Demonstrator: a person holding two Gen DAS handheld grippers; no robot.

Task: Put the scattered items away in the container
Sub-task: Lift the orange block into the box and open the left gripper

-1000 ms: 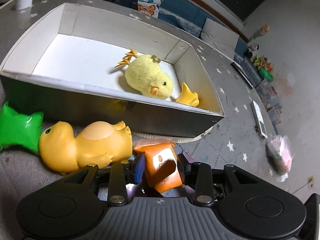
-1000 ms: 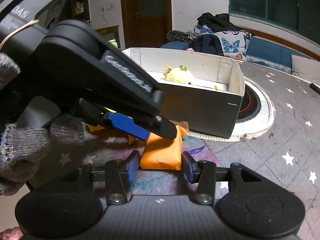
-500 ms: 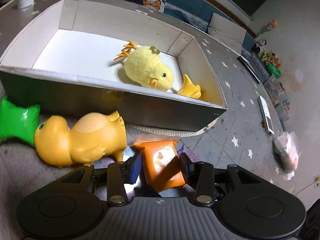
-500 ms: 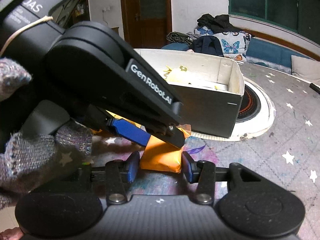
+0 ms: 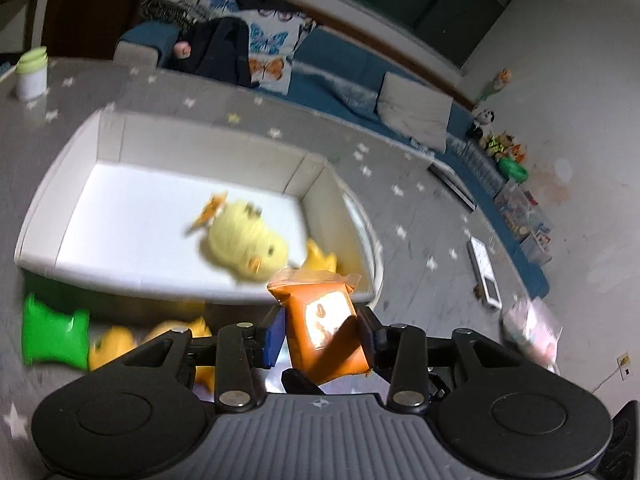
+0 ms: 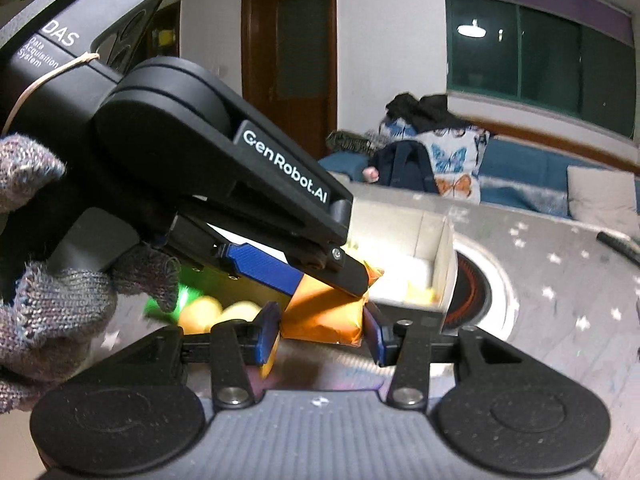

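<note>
My left gripper (image 5: 320, 336) is shut on an orange snack packet (image 5: 324, 324) and holds it in the air just before the near wall of the white box (image 5: 120, 276). In the box lie a yellow plush chick (image 5: 244, 246) and a small yellow duck piece (image 5: 320, 260). An orange rubber duck (image 5: 116, 346) and a green toy (image 5: 52, 336) lie on the mat in front of the box. In the right wrist view my right gripper (image 6: 320, 334) is open, its fingers either side of the same packet (image 6: 324, 316), with the left gripper's fingers (image 6: 264, 266) above it.
The box stands on a grey star-patterned mat (image 5: 420, 216). A white bottle with a green cap (image 5: 32, 74) is at the far left. A remote (image 5: 484, 276) and a pink bag (image 5: 532, 332) lie to the right. A blue sofa (image 5: 352, 64) runs behind.
My left gripper has lifted the orange packet off the mat and risen toward the box's near wall. The right gripper has risen with it and stays open.
</note>
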